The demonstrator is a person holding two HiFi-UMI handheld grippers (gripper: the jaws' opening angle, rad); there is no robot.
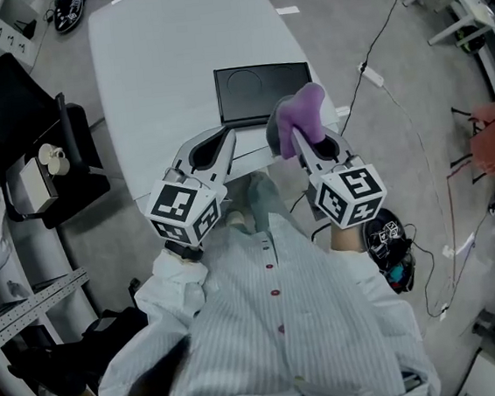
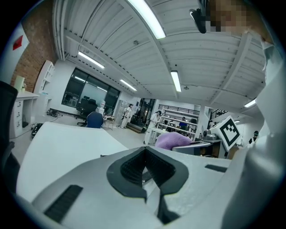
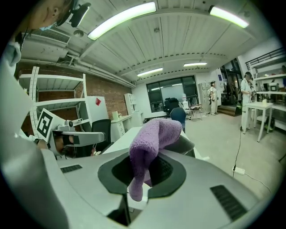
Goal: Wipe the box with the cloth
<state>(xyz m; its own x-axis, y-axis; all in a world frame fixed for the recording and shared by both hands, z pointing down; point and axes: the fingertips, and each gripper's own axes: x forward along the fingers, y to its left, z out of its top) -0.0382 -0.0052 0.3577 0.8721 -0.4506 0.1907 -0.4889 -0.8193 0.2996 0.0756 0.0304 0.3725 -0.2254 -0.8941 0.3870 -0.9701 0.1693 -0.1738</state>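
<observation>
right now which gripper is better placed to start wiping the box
Right. The right gripper is shut on the purple cloth, held up close to the black box on the table. The left gripper is shut with nothing in it.

A flat black box (image 1: 258, 90) lies on the white table (image 1: 155, 70).

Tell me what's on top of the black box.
The black box shows a bare top. The purple cloth, clamped in the right gripper, hides its near right corner from the head view.
</observation>
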